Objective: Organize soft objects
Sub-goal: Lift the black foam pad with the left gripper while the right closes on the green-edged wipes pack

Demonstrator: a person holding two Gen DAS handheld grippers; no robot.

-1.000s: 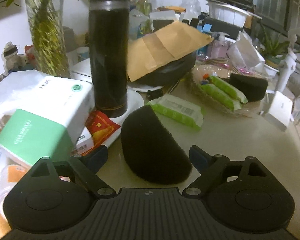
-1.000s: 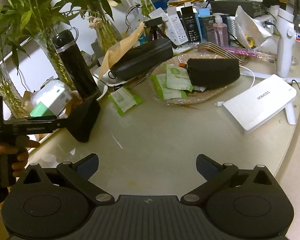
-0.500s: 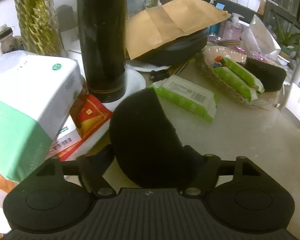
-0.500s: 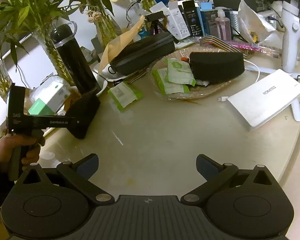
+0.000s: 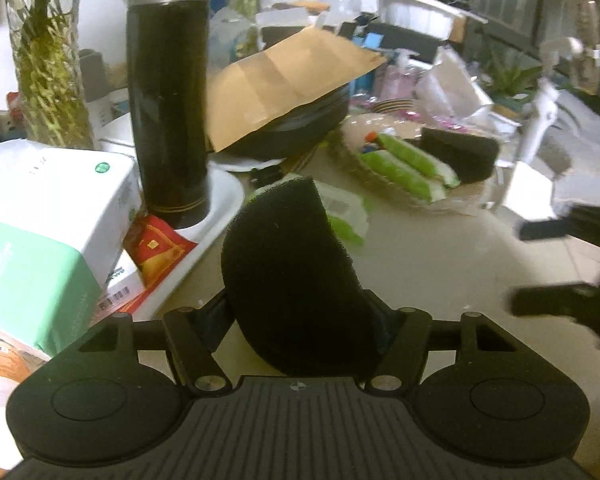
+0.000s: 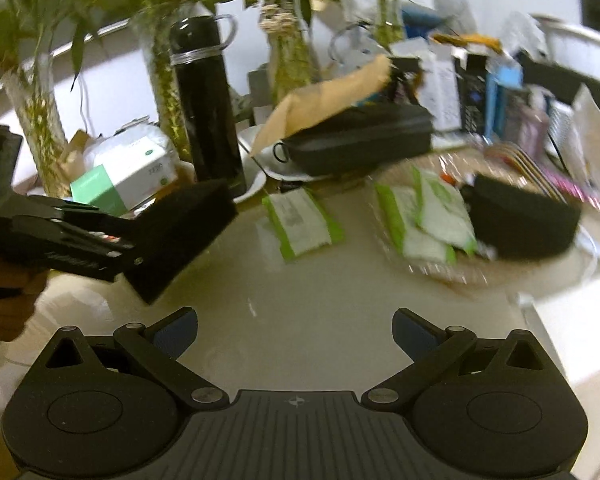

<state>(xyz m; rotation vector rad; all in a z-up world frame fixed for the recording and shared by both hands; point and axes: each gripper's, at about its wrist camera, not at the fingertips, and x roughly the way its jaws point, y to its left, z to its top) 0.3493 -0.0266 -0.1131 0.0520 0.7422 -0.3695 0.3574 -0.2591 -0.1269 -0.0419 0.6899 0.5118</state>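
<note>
Between left gripper (image 5: 300,320) fingers (image 5: 214,320), black sponge (image 5: 296,280).

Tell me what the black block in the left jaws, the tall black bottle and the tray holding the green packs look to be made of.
Black block: open-cell foam, matte; its surface is finely pitted and fuzzy-edged.
Tall black bottle: probably metal with a glossy dark coat; it shows highlights and a silvery band near the cap.
Tray: seemingly clear plastic or glass, glinting; blur leaves it open.
</note>
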